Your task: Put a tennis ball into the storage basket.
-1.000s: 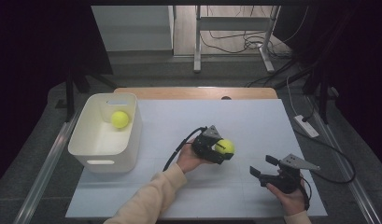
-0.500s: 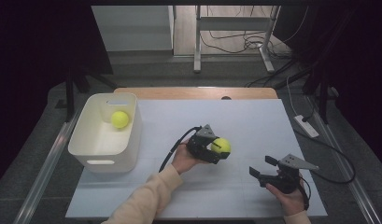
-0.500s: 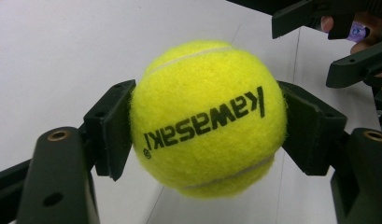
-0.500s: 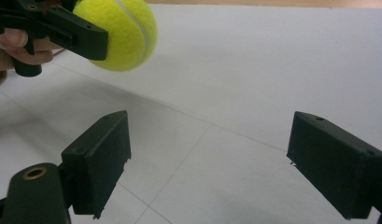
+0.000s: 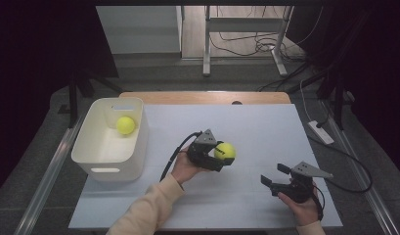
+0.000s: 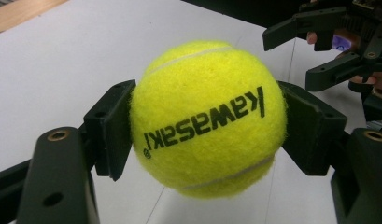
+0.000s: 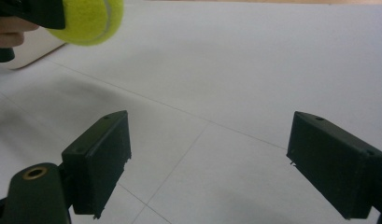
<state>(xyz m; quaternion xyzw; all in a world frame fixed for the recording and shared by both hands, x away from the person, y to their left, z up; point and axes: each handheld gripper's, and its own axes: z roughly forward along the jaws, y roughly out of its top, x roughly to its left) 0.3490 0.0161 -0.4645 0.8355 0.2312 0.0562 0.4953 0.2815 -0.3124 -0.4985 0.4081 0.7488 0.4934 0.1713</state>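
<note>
My left gripper [image 5: 223, 154] is shut on a yellow tennis ball [image 5: 225, 151] and holds it above the middle of the white table [image 5: 256, 127]. In the left gripper view both black pads press the ball [image 6: 208, 120] from either side, its printed lettering upside down. A second yellow ball [image 5: 125, 125] lies inside the white bin [image 5: 109, 169] at the left. My right gripper [image 5: 272, 176] stands open near the table's front right, nothing between its fingers [image 7: 102, 158]. The right gripper view catches the held ball [image 7: 88, 21] at top left.
The wooden table edge [image 5: 202, 97] runs along the back. Cables and metal stand legs [image 5: 207, 44] lie on the floor beyond it. A white power strip [image 5: 321, 132] rests off the table's right side.
My left gripper has carried the held ball leftward, toward the bin, and a little upward. The right gripper has stayed where it was.
</note>
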